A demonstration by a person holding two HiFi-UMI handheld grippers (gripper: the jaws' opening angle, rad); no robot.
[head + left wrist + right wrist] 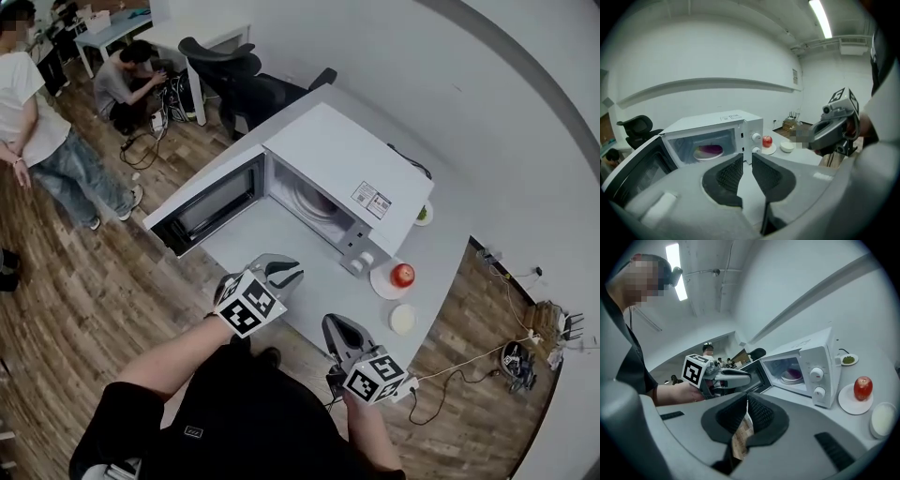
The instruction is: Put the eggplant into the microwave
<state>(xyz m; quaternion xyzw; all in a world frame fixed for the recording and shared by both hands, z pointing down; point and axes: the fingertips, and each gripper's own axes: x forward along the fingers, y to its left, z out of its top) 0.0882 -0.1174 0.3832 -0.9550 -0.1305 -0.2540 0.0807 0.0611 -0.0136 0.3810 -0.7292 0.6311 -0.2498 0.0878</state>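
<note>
The white microwave stands on the white table with its door swung wide open to the left. Inside, the purple eggplant lies on a plate; the right gripper view shows the eggplant in there too. My left gripper hovers in front of the open cavity, its jaws a little apart with nothing between them. My right gripper is lower and to the right, near the table's front edge, jaws together and empty.
A red apple sits on a small plate right of the microwave, a white bowl in front of it, and a small dish of greens behind. An office chair and two people are at the far left. Cables lie on the floor at right.
</note>
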